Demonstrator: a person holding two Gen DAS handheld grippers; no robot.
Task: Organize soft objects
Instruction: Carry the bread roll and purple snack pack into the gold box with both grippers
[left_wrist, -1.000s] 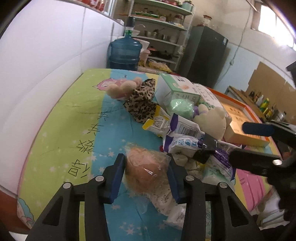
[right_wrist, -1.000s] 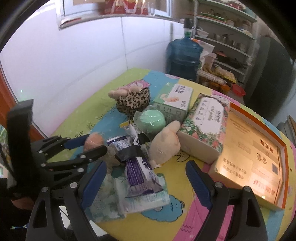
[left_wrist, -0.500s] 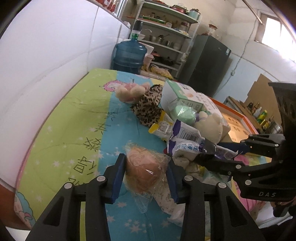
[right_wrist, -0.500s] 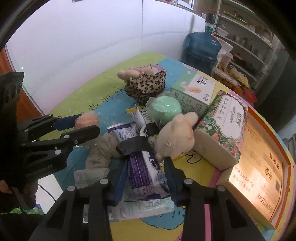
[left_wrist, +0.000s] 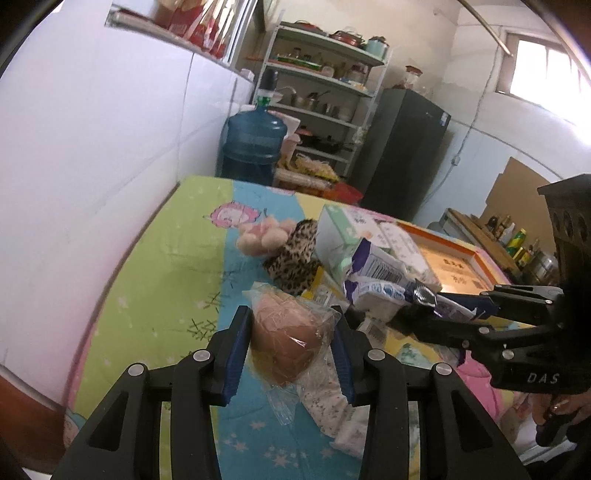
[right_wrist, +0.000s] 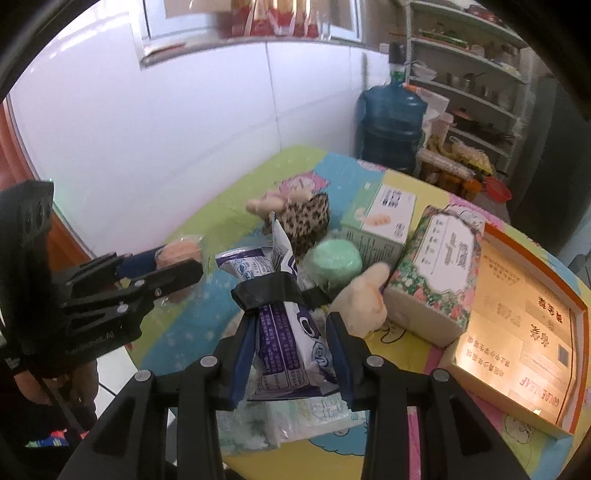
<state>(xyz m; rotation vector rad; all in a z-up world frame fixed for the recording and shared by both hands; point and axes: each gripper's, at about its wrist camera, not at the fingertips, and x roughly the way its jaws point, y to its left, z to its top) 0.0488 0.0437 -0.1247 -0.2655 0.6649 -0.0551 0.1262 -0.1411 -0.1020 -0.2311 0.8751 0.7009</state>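
Left wrist view: the left gripper (left_wrist: 291, 347) is angling downward, clenching a plastic-wrapped peach ball (left_wrist: 286, 341) above the table (left_wrist: 166, 266). The right gripper (right_wrist: 291, 354) is also tilting down, squeezing a purple-and-white pack (right_wrist: 288, 347) beside a box (right_wrist: 517, 354) reading "GOLDENLEAF".

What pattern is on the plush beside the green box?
Leopard print plush, brown and black spots; clearest in the right wrist view.

Two boxes (right_wrist: 380, 218), two plush toys (right_wrist: 364, 299), one water jug (right_wrist: 391, 125).
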